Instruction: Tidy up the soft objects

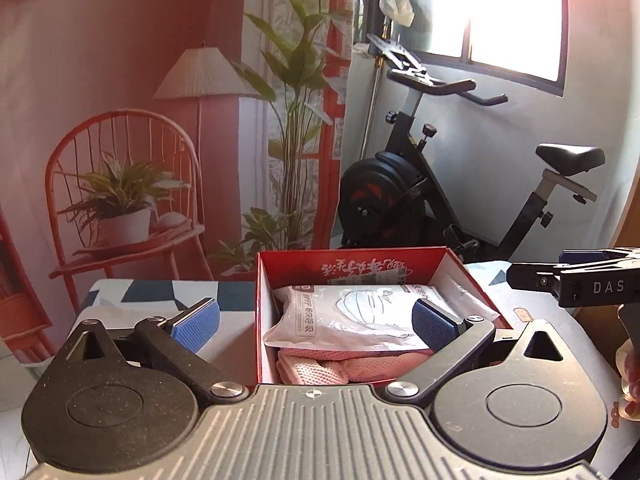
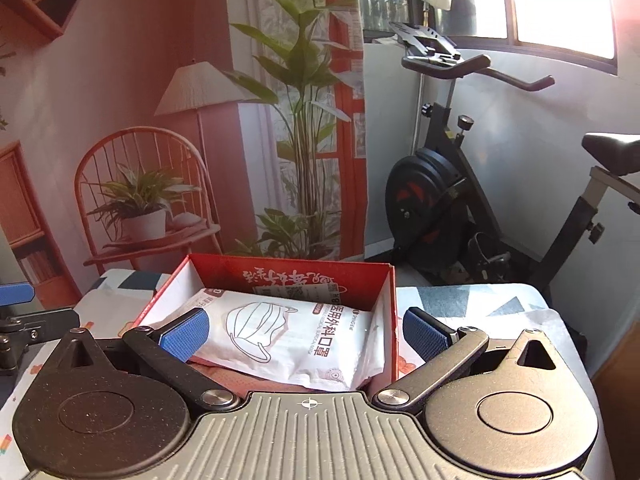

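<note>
A red cardboard box stands on the patterned table. Inside lies a white pack of face masks, resting on a pink knitted cloth. My left gripper hangs above and in front of the box, open wide, its blue pads clear of everything. My right gripper is likewise open above the box, nothing pressed between its blue pads. The right gripper's finger shows at the right edge of the left wrist view.
The table top carries a blue, grey and white geometric cover. Behind it hang a printed backdrop with chair, lamp and plants, and an exercise bike stands under a window. A hand shows at right.
</note>
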A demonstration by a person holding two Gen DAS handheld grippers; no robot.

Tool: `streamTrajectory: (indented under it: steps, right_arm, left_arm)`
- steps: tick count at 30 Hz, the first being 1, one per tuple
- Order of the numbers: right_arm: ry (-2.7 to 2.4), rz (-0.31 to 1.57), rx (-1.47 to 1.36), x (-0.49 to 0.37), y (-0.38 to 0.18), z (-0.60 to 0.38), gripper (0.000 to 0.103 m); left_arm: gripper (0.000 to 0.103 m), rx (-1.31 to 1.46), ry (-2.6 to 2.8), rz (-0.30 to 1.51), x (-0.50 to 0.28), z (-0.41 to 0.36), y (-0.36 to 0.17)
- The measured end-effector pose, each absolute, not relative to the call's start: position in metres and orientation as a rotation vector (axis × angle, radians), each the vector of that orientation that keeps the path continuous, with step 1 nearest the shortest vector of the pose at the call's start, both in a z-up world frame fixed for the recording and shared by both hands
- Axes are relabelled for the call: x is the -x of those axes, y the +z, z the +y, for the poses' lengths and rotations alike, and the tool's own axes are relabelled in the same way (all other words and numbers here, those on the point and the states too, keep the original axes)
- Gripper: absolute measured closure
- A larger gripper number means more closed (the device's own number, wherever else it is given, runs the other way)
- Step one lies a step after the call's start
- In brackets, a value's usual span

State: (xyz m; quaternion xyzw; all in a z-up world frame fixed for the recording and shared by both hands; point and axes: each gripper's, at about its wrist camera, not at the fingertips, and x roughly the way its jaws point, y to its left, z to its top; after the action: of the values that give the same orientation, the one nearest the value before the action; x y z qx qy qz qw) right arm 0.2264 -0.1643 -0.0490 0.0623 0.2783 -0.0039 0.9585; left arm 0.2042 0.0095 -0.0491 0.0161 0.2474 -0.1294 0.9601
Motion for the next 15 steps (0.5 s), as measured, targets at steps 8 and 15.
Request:
streamTrajectory:
  steps: [8, 15]
  right_arm:
    - [0.008, 0.473, -0.157, -0.17, -0.009, -0.155, 0.0]
    - [-0.016, 0.416, -0.097, -0.113, 0.019, -0.135, 0.001]
  left_arm:
    - [0.0, -0.005, -0.292, 0.448, -0.154, 0.016, -0.019]
    - [0.0, -0.075, -0.169, 0.371, -0.109, 0.016, 0.014]
